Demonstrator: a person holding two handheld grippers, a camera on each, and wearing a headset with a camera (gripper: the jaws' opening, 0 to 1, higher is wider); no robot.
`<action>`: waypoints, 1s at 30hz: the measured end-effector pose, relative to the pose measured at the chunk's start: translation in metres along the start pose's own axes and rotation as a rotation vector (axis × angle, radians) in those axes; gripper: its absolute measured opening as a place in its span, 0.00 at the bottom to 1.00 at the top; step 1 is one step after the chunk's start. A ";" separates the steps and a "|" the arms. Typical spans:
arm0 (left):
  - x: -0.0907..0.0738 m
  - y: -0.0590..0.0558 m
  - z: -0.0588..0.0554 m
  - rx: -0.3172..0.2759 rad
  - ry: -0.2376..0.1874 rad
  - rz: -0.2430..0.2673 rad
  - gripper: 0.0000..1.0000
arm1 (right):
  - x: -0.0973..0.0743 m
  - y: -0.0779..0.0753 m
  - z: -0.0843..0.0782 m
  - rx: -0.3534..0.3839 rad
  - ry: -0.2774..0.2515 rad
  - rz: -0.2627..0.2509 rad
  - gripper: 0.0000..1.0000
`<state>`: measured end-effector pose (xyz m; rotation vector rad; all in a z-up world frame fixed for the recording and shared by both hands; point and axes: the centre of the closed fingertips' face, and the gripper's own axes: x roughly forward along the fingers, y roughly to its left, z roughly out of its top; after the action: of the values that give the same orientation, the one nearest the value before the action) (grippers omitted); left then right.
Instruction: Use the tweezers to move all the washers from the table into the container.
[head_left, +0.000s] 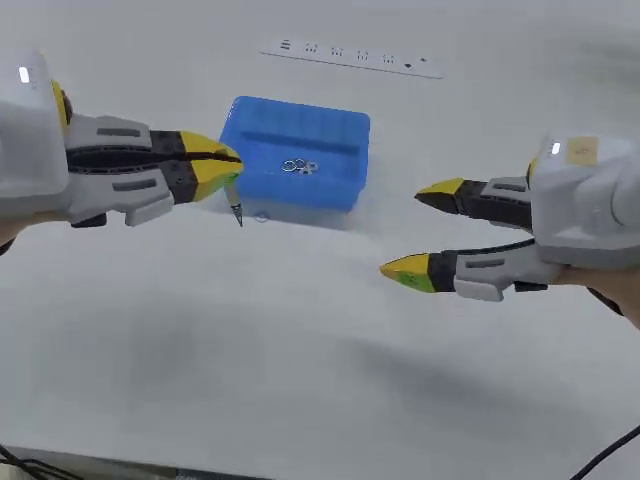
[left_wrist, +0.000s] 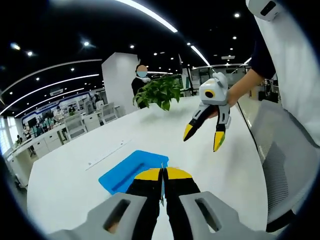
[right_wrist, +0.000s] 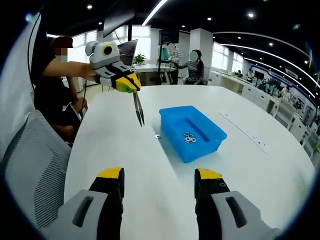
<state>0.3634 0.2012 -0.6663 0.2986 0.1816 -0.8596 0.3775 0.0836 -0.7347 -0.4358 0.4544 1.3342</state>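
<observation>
my left gripper (head_left: 232, 166) is closed down on the tweezers (head_left: 236, 206), gripping the handle end, tips pointing down at the table (head_left: 300, 350). cant tell if the tweezer tips are pinched or apart, too small. my right gripper (head_left: 402, 231) hangs wide open on the right w/ nothing in it, well apart from the work. the blue container (head_left: 300, 192) sits far-middle w/ a small cluster of washers (head_left: 300, 166) inside. one loose washer (head_left: 262, 217) lies on the table just at the near side of the container, a bit right of the tweezer tips. it's near them but not touching afaict, and it's the only loose one i see. power strip (head_left: 350, 57) is at the far edge, not involved.

step in hand, my read: pick up that loose washer. to do it well:
- shift the tips right and drop straight down so the tines straddle the rim.
- keep the tweezers steep so they dont skid it on the smooth top.
- squeeze slow, lift clear of the container wall, release over the cluster.

washer is thin & flat, prob slips if pinched shallow. right gripper could steady the container if it slides.
</observation>
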 end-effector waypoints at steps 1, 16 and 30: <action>0.002 0.001 -0.001 -0.002 -0.002 -0.001 0.04 | 0.002 0.001 -0.001 0.004 -0.004 0.000 0.60; 0.029 0.012 -0.008 -0.002 -0.035 -0.045 0.05 | 0.020 0.005 -0.008 0.083 -0.030 0.043 0.66; 0.035 0.024 -0.027 -0.012 -0.011 -0.062 0.05 | 0.022 0.008 -0.015 0.125 -0.030 0.060 0.65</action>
<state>0.4038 0.1999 -0.6973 0.2784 0.1866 -0.9214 0.3724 0.0948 -0.7600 -0.2999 0.5263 1.3601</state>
